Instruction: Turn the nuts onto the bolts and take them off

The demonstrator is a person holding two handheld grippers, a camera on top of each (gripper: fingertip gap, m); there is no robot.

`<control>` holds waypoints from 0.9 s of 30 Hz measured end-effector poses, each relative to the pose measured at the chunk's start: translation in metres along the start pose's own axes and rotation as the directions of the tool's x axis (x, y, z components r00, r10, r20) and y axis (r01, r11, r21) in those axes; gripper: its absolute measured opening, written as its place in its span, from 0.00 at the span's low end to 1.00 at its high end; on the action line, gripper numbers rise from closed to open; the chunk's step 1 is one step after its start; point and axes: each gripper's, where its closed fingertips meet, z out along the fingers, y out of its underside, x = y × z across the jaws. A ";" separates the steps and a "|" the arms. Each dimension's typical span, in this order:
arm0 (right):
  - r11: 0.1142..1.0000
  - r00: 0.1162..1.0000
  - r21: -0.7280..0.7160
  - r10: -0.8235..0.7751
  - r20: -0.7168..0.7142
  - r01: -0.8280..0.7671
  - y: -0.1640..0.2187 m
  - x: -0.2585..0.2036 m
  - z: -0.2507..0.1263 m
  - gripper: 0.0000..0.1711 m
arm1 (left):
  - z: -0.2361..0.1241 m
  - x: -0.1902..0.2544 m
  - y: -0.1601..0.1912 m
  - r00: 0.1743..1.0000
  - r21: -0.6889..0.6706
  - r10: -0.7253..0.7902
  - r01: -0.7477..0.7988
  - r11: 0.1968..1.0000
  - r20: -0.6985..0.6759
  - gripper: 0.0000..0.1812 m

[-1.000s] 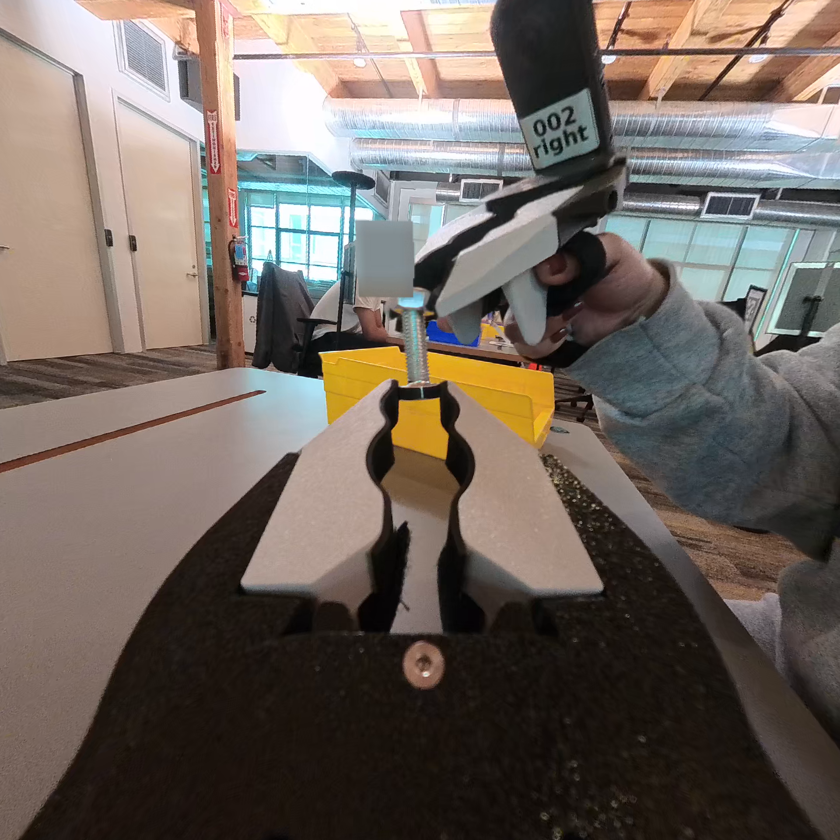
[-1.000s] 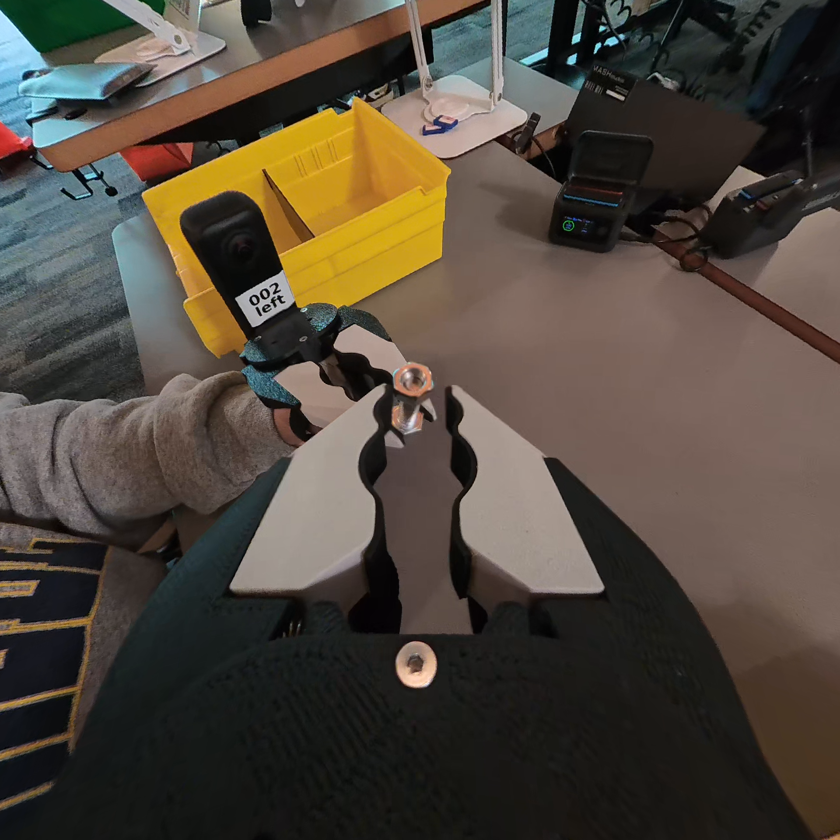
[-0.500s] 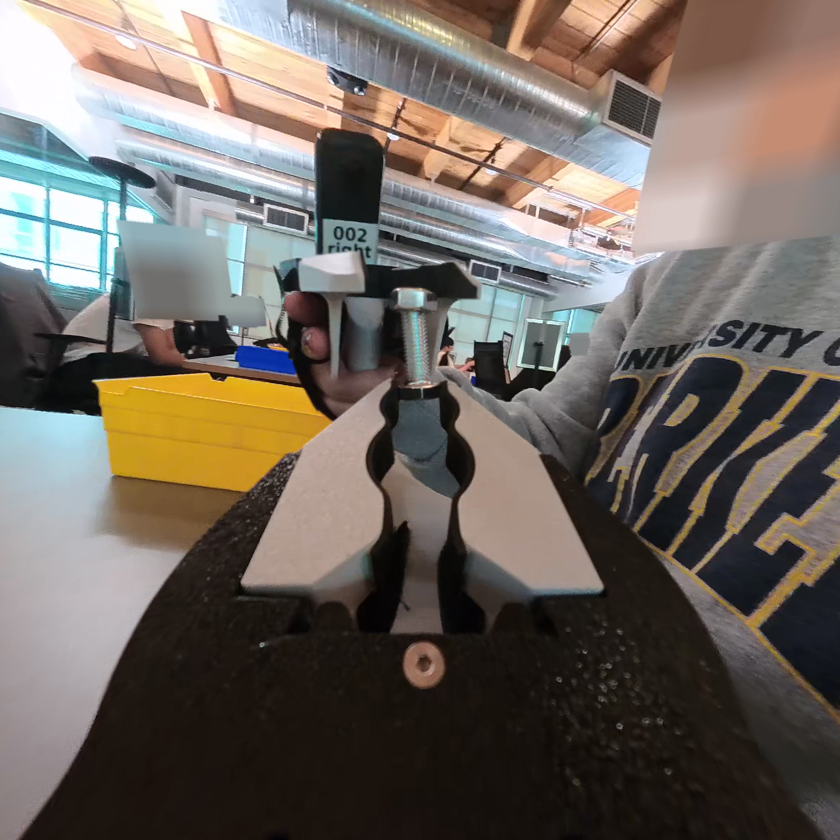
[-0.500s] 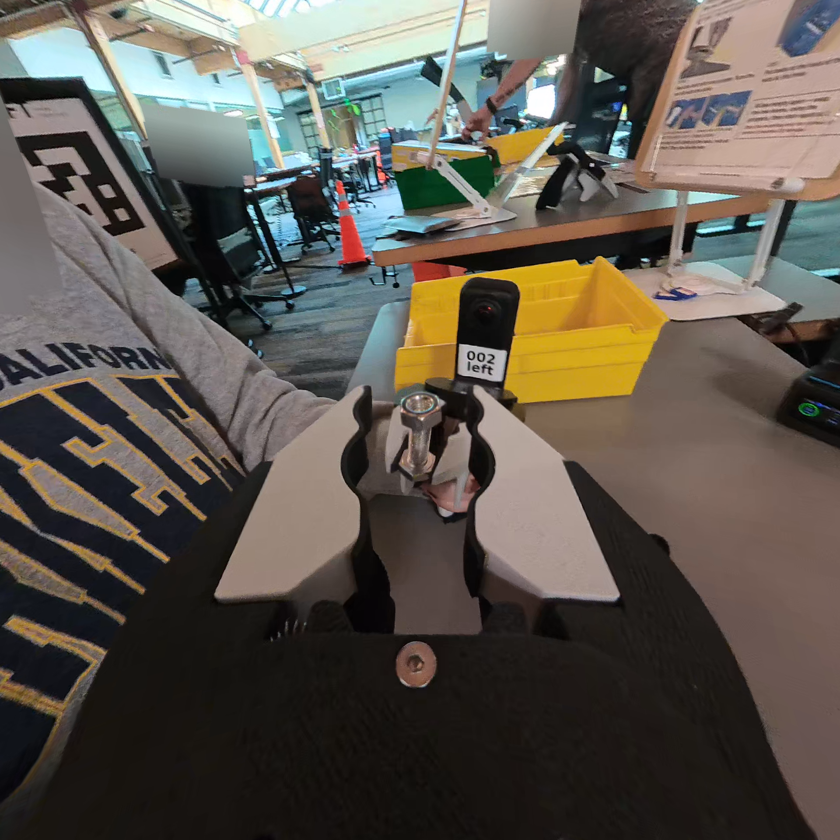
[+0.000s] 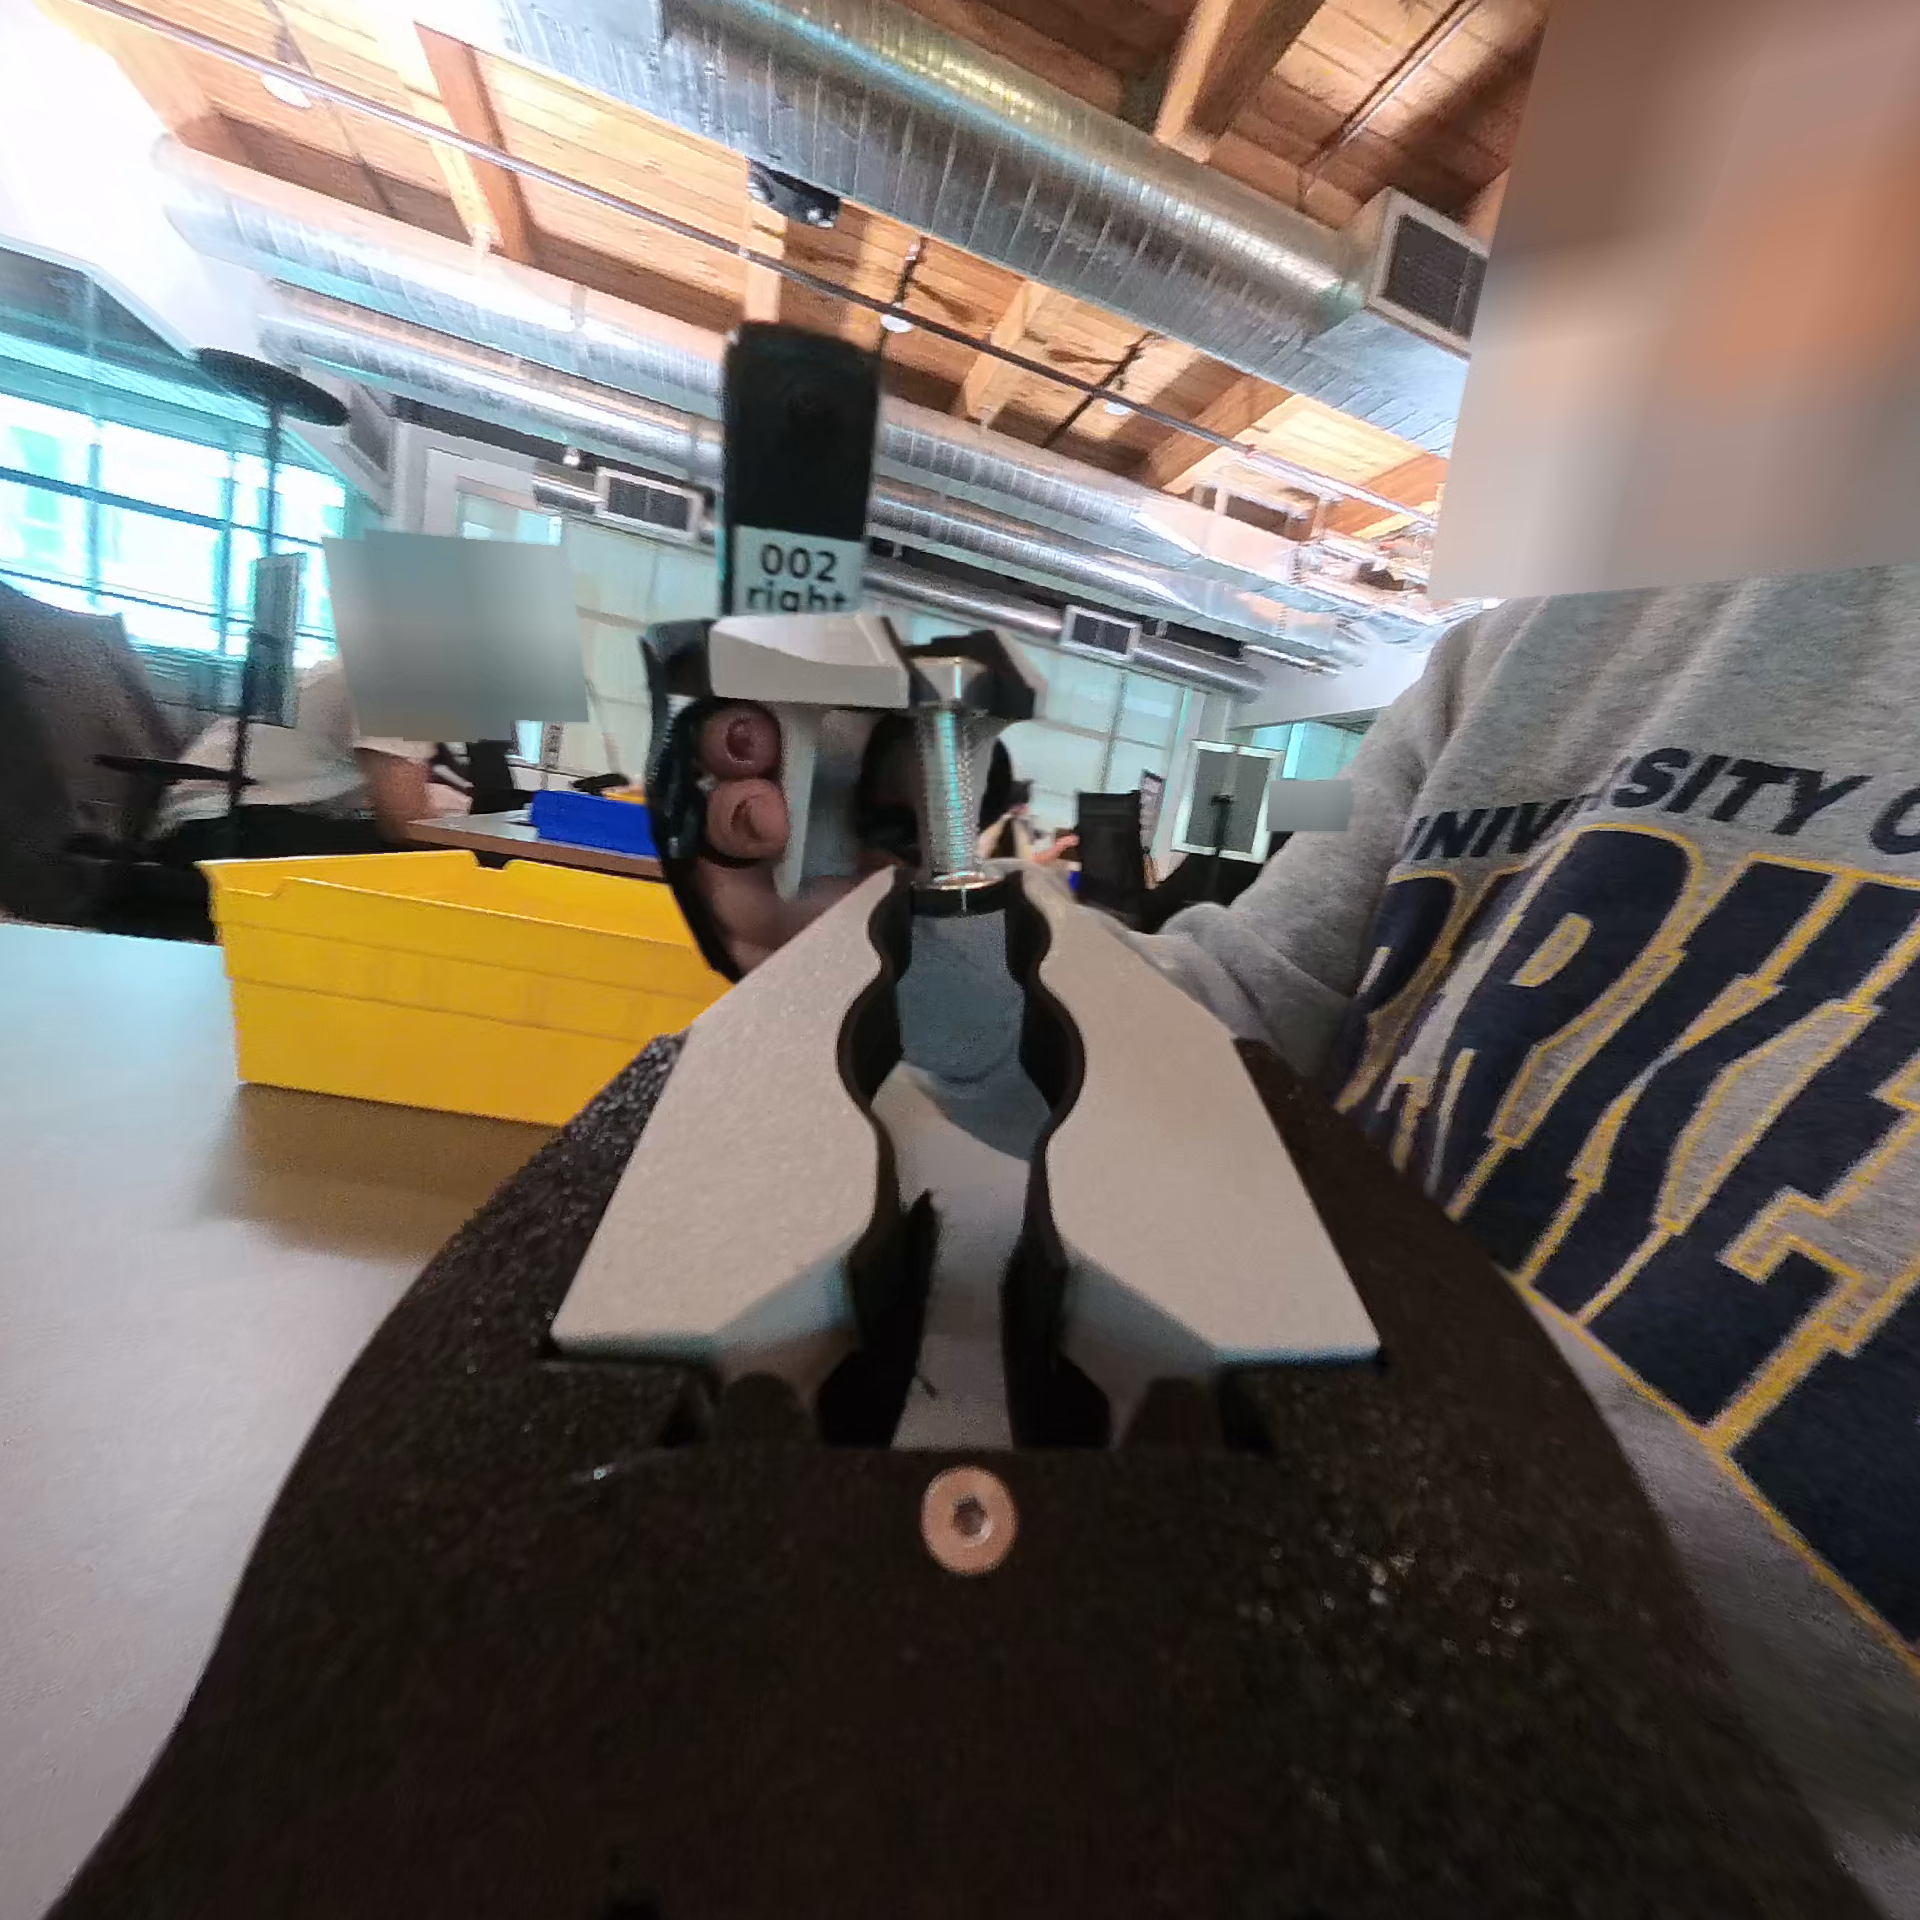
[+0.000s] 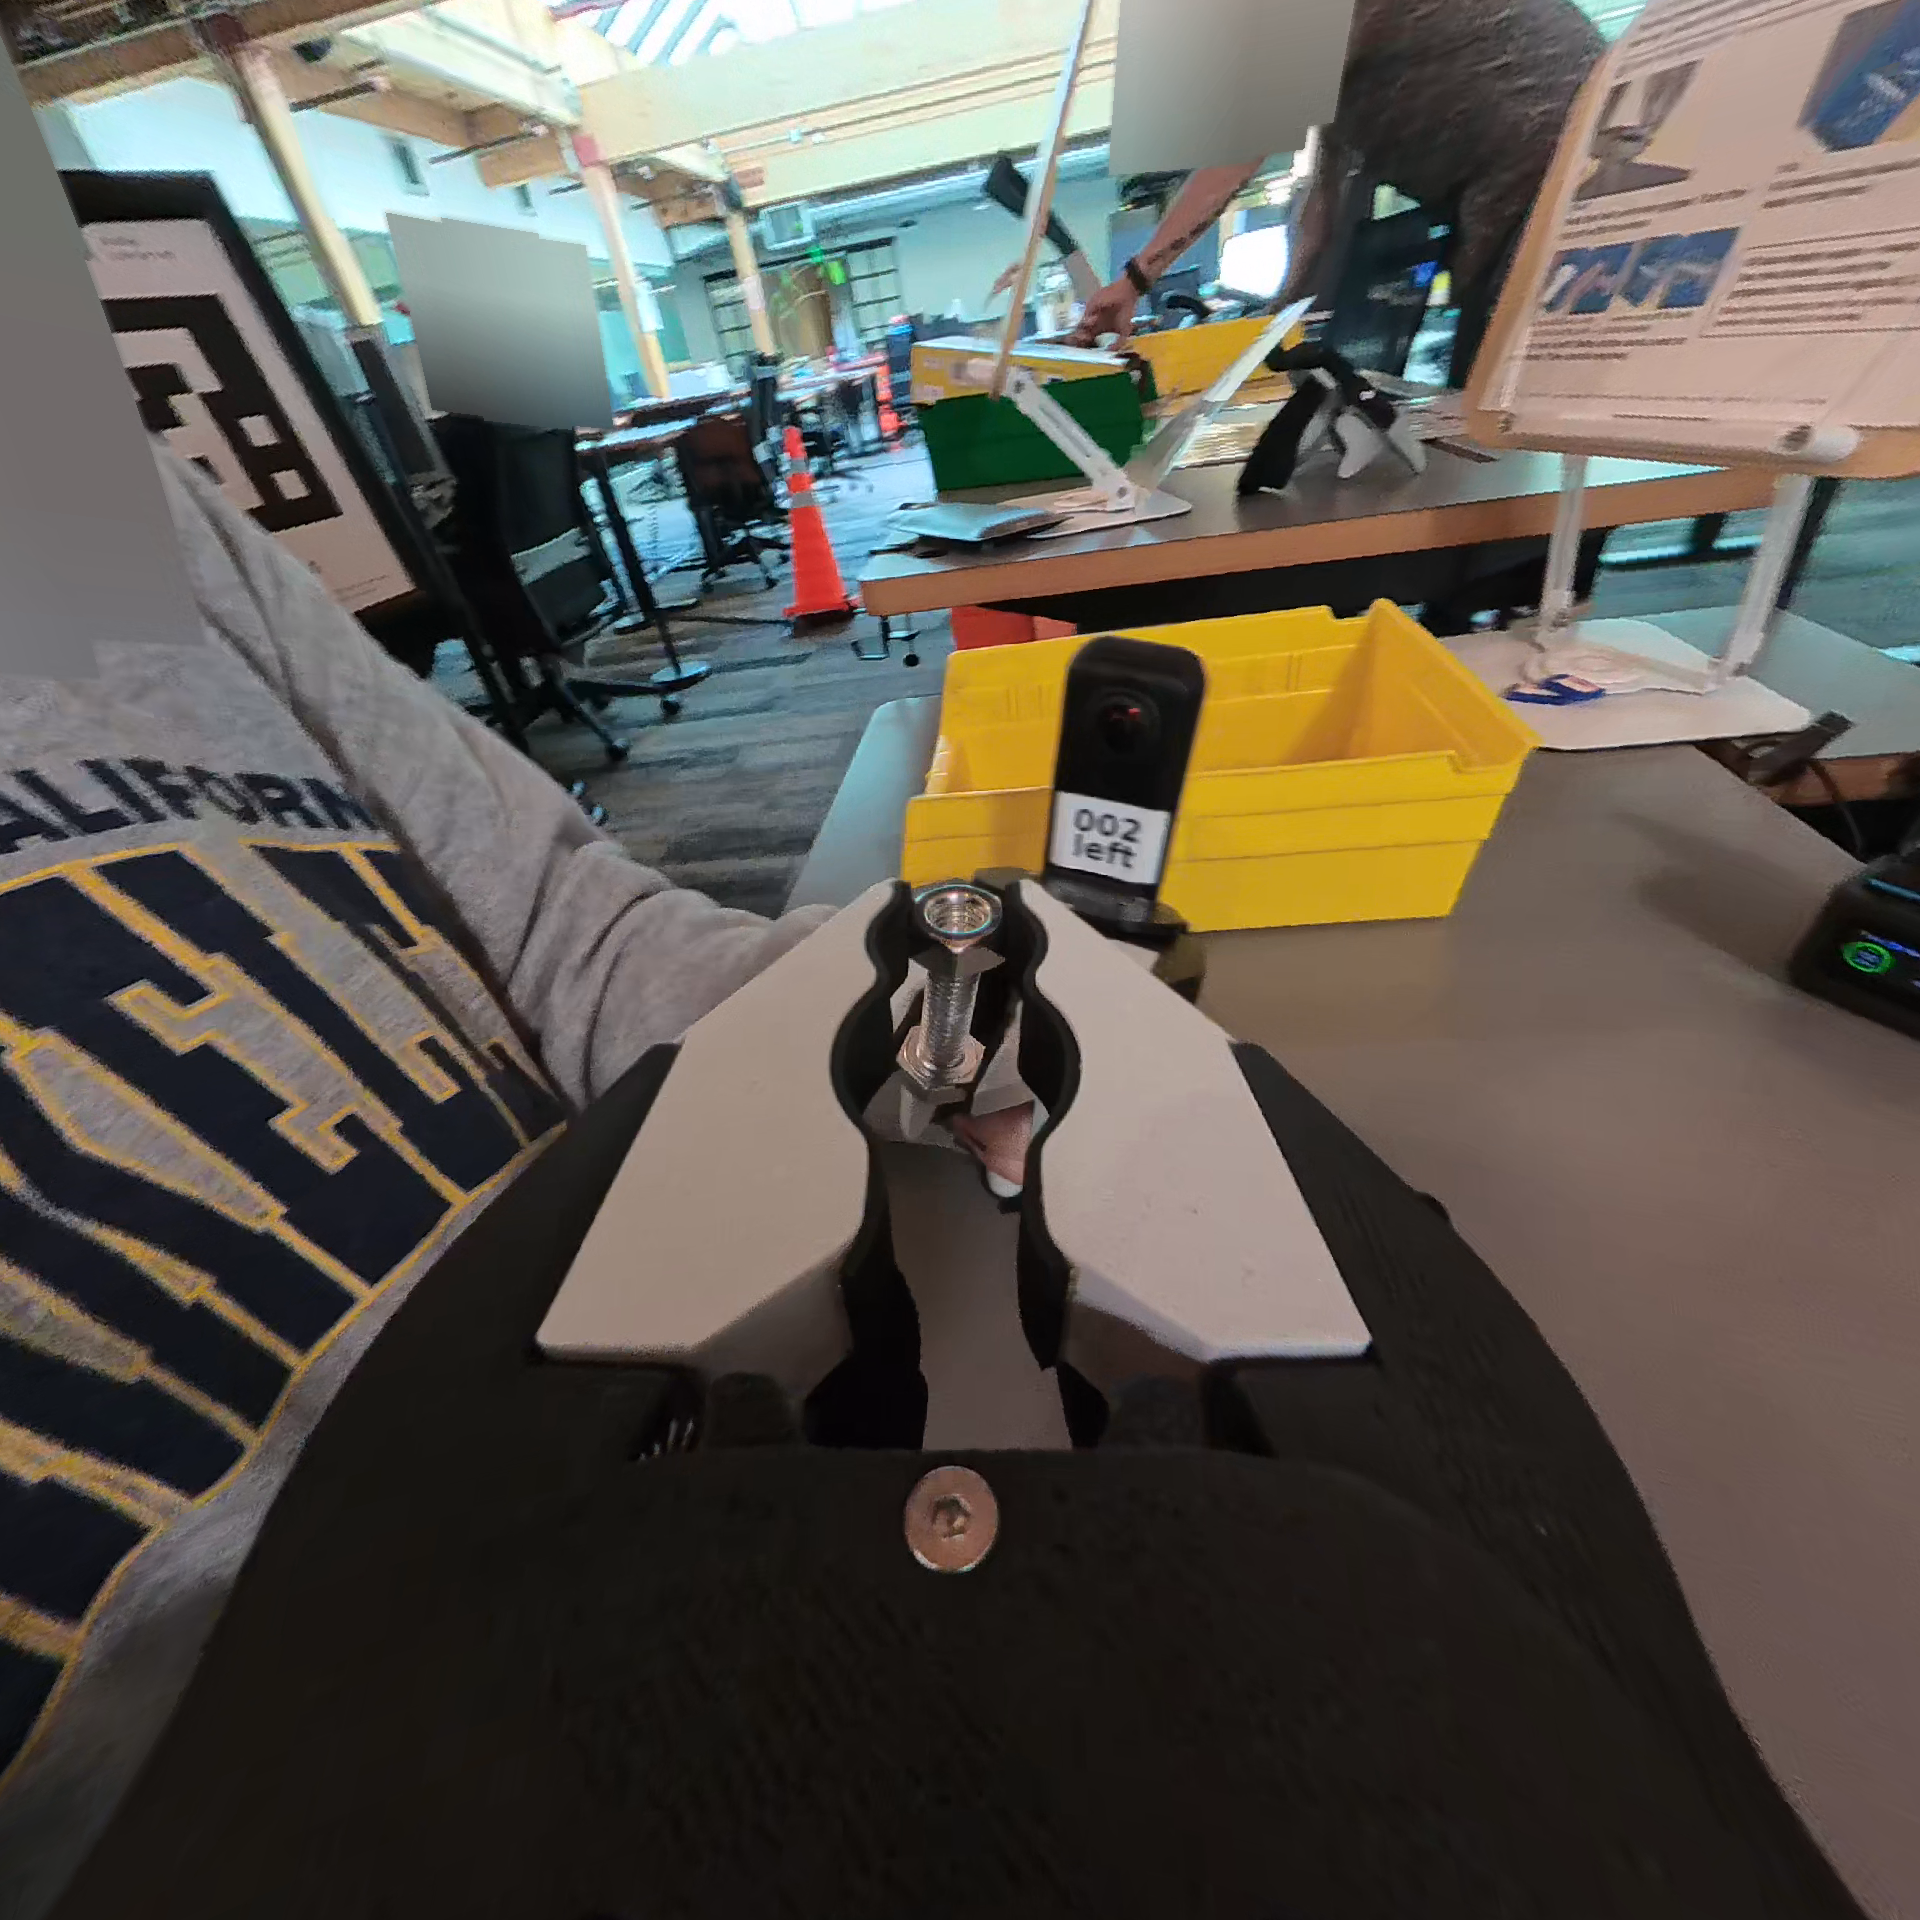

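A silver bolt stands upright above the table between the two grippers. My left gripper is shut on the bolt's lower end. A hex nut sits on the bolt's top end. My right gripper is shut on the nut from the side. In the left wrist view the right gripper shows at the top of the bolt, with a hand behind it. In the right wrist view the bolt runs down to the left gripper's fingers, which are mostly hidden behind my own.
A yellow bin stands on the grey table just beyond the grippers and also shows in the left wrist view. A small black device sits at the right. The person's grey sweatshirt is close by. My two grippers' fingertips are within a few centimetres of each other. Both grippers' tips are roughly 40 cm from the small black device.
Both grippers swung round with the bolt toward the person's body. The right gripper's fingers, open around the nut before, have closed on it. The left gripper has kept its hold on the bolt.
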 end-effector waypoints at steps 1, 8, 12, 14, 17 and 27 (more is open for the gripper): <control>1.000 0.999 0.007 0.007 -0.038 -0.007 0.001 0.005 -0.001 0.09 | -0.001 -0.005 0.000 0.999 -0.003 0.017 -0.017 1.000 0.038 0.08; 0.999 0.911 0.032 -0.007 -0.412 0.022 0.006 0.045 -0.005 0.09 | -0.012 -0.040 0.001 0.936 -0.043 0.137 -0.130 0.991 0.325 0.08; 0.996 0.794 0.088 0.040 -0.607 0.017 0.009 0.062 -0.008 0.10 | -0.016 -0.054 0.003 0.864 -0.093 0.212 -0.191 0.977 0.456 0.08; 0.993 0.725 0.118 0.073 -0.685 0.011 0.012 0.068 -0.010 0.10 | -0.018 -0.060 0.006 0.816 -0.149 0.266 -0.220 0.964 0.514 0.08; 0.990 0.653 0.137 0.083 -0.753 0.031 0.016 0.073 -0.012 0.10 | -0.019 -0.066 0.010 0.762 -0.203 0.317 -0.244 0.948 0.564 0.08; 0.994 0.658 0.103 0.096 -0.747 -0.029 0.025 0.079 -0.021 0.10 | -0.022 -0.074 0.017 0.737 -0.280 0.359 -0.236 0.931 0.573 0.08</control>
